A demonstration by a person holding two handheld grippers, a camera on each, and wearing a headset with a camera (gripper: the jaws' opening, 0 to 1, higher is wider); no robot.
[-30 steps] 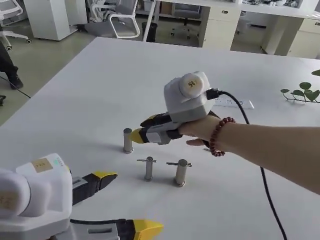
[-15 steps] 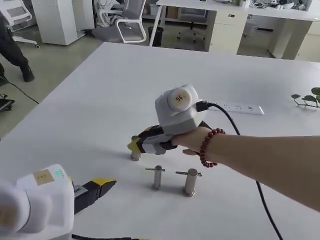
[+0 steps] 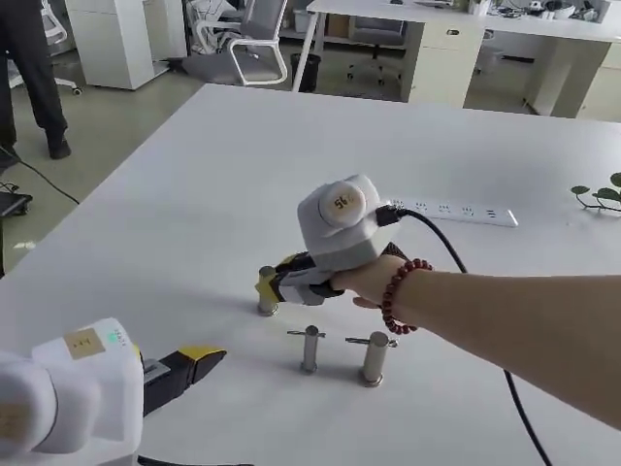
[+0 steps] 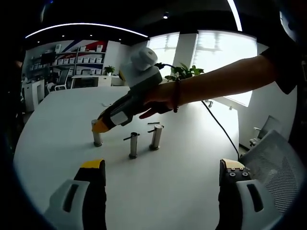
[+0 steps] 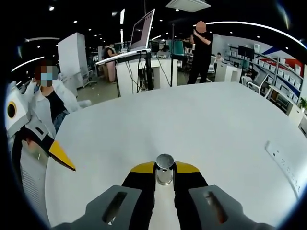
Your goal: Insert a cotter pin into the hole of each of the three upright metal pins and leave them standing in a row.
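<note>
**Right gripper (image 3: 268, 287) has clamped the bare metal pin (image 5: 164, 168)**
Centre-left in head view. The middle pin (image 3: 310, 348) and right pin (image 3: 374, 357) already carry cotters, so one remains. Left gripper (image 4: 161, 166) gapes wide, empty.

end pin (image 3: 267, 305): head view, upper part covered by the yellow tips of the right gripper (image 3: 266, 285). Right gripper view, shaft below the cap hidden by the jaws clamped on both its sides. Hole and any cotter pin: cannot be told.
cotter pins: thin crossbars through middle pin (image 3: 310, 349) and right pin (image 3: 374, 361); end shapes too small to tell.
left gripper (image 4: 162, 166): head view, one yellow-tipped jaw shows; the rest cut off by the bottom and left edges.
cable (image 3: 415, 215): passes behind the forearm; cut off at the bottom edge.
plant (image 3: 602, 191): cut off by the right edge.
person (image 3: 29, 58): cut off by the top edge.
</note>
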